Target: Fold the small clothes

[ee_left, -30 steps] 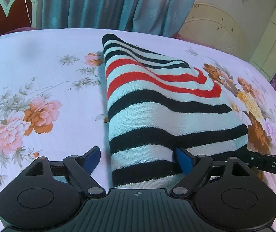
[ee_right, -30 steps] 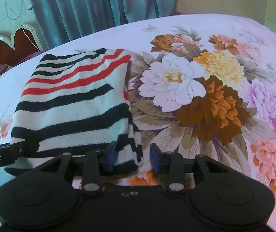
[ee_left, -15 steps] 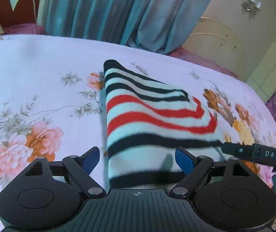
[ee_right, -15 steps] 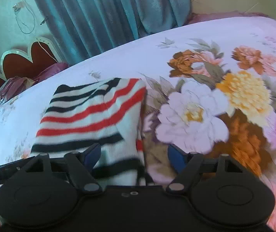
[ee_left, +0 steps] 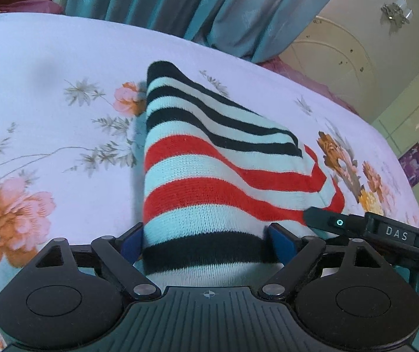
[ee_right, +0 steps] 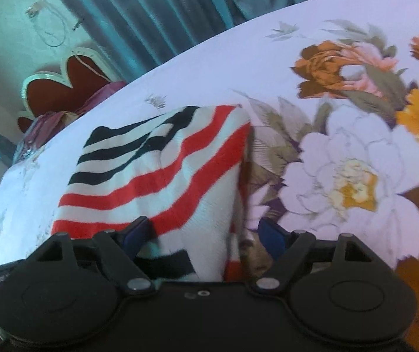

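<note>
Left claw (ee_left: 206,242) spread wide astride near end of folded striped sweater (ee_left: 209,176), pads clear of knit. Right claw (ee_right: 202,236) apart too, straddling sweater's right edge. Sweater flat on floral bedsheet (ee_left: 48,102); teal curtain (ee_left: 180,3) behind bed.

ribbed knit sweater (ee_left: 209,176) on smooth cotton-like bedsheet (ee_left: 48,67).

Near hem of the striped sweater (ee_left: 209,176) hidden under my left gripper (ee_left: 206,240) body. Right view motion-blurred; sweater's near edge lost behind my right gripper (ee_right: 203,237). Can't tell whether pads touch knit.
</note>
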Tool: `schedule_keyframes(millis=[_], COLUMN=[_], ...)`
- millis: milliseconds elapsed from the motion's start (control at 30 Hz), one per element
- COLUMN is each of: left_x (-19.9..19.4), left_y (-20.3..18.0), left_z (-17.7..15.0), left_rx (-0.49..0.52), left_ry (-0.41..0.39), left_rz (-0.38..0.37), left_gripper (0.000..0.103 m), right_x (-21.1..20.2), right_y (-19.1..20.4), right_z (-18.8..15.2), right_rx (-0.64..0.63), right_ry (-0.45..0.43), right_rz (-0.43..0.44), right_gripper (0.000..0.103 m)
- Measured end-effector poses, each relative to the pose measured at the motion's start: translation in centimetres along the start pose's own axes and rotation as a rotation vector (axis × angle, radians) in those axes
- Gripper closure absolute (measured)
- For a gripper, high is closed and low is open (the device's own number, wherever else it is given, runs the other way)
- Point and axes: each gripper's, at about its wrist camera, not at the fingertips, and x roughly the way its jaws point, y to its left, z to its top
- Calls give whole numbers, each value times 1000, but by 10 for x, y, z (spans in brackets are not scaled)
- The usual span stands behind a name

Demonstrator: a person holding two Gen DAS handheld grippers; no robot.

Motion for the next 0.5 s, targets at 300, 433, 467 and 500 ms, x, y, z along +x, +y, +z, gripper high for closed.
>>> schedule_keyframes(millis=[300, 433, 467, 500], left_x=[1, 1, 0, -2], left_y=[-4, -8, -10, -12], left_z=[2, 1, 1, 1], left_rx=[31, 48, 54, 61], left_ry=[-8, -24, -27, -30], left_rz=[-2, 12, 17, 24], left_gripper=[28, 32, 35, 38], right_x=[6, 10, 9, 7], right_y=[5, 4, 6, 8], right_z=[6, 4, 3, 3], right_rx=[-32, -37, -35, -34], right_ry=[-7, -15, -20, -25], right_rz=[44, 43, 35, 25], right_gripper=[59, 59, 60, 63])
